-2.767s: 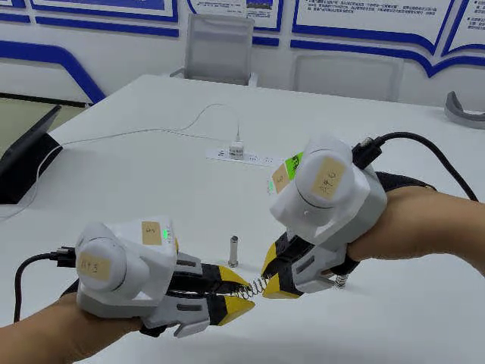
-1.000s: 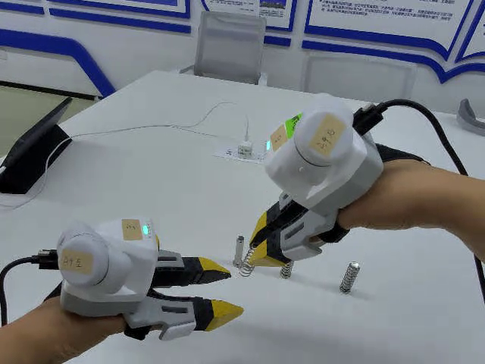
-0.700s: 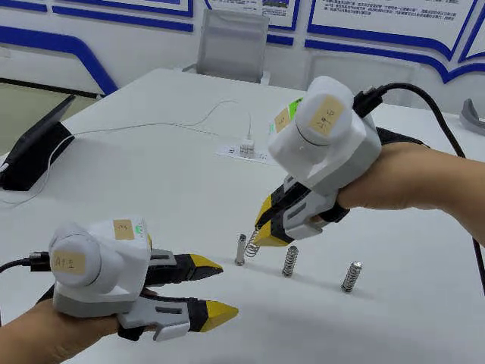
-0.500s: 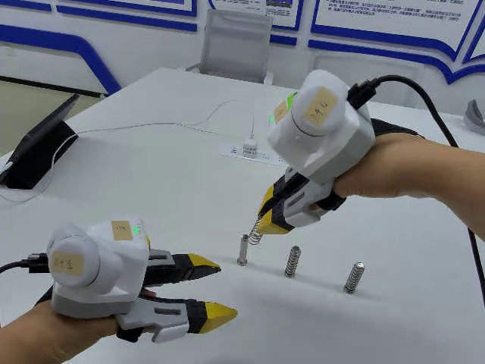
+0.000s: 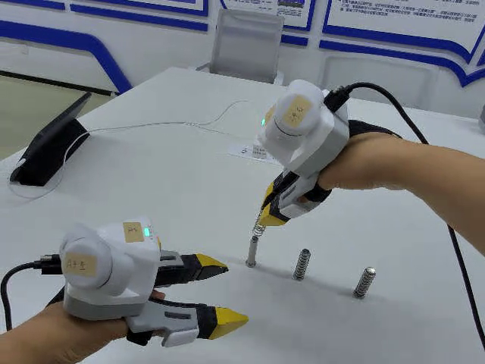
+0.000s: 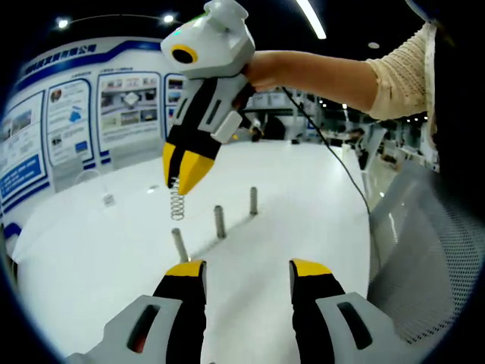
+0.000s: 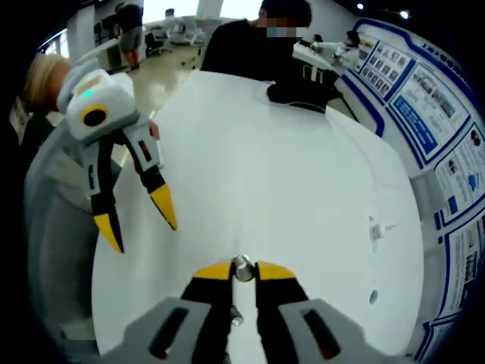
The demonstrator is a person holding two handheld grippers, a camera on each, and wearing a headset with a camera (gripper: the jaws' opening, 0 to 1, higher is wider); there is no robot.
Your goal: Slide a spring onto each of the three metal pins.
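Two of the three look done: the middle pin (image 5: 301, 264) and the end pin (image 5: 364, 282) each stand on the white table (image 5: 151, 174) with a coil wrapped round them. What's left is the bare pin (image 5: 251, 252) at the other end of the row. The right gripper (image 5: 267, 220) is clamped on the last spring (image 5: 259, 227), which hangs from the jaw tips almost straight over that bare pin. In the left gripper view there is a sliver of table showing between the coil's lower end and the pin's top, so I'd say it is lined up but not yet threaded on. The left gripper (image 5: 225, 292) hovers low and close to the person, jaws parted with nothing in them, well apart from the pins

Some things are hard to make out. I can't see how much of the spring is tucked up between the right jaws. In the right gripper view the coil is seen end-on and covers the pin beneath. I cannot tell whether the two fitted springs sit fully down at the table, as they are too small
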